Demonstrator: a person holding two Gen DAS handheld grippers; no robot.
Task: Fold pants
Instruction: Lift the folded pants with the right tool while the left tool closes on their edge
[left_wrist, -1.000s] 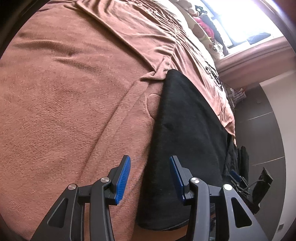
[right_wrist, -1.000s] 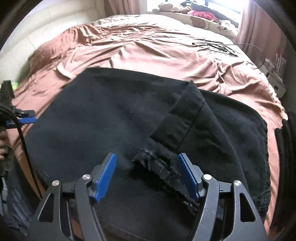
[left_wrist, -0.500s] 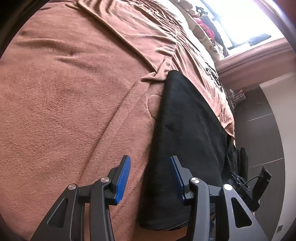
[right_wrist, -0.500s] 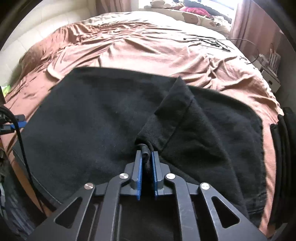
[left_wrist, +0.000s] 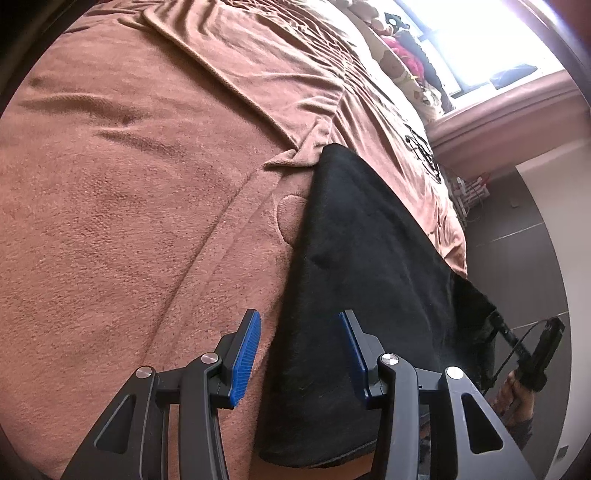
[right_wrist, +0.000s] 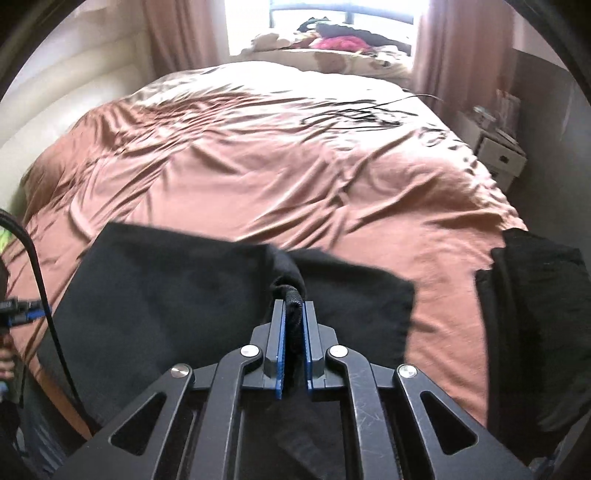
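The right gripper is clamping its jaws on a bunched edge of the black pants, probably the waistband, and the pants are lying partly folded on the bed beyond the jaws. The left gripper is hovering with jaws apart and empty over the pants' edge. The final fold is left to do.

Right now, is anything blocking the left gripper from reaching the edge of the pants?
Nothing visible. The left gripper hangs open right over the near edge of the black pants, with only bare brown blanket beside it.
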